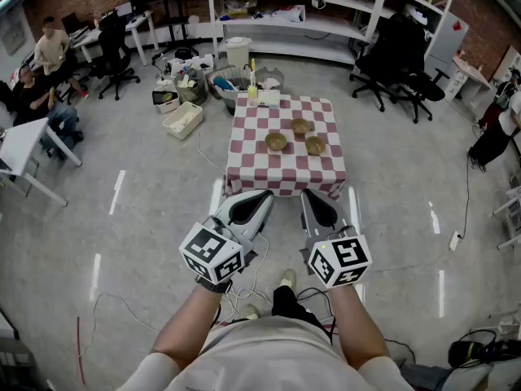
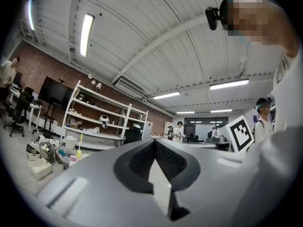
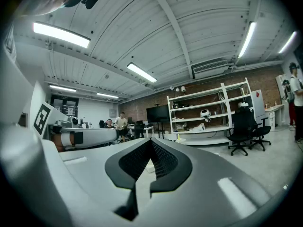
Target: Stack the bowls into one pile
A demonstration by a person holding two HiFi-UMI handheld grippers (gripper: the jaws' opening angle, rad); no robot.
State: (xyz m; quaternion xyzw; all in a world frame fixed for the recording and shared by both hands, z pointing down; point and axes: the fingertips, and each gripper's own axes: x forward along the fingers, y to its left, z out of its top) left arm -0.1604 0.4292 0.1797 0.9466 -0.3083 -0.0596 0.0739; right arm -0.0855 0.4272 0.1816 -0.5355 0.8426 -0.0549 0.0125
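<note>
the checkered table (image 1: 259,171) stands ahead of the person. short of its near edge hang the left gripper (image 1: 262,198) and right gripper (image 1: 313,198), both clenched on nothing. the left bowl (image 1: 276,142), right bowl (image 1: 315,146) and far bowl (image 1: 301,126) sit apart and unstacked, beyond the claws and slightly right, so the right gripper is probably nearer.

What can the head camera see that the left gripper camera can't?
Only the head view shows the three bowls, sitting apart on the checkered table. Only the left gripper view shows the ceiling lights. Both show the left gripper, its jaws together with nothing between them, and the white shelves.
</note>
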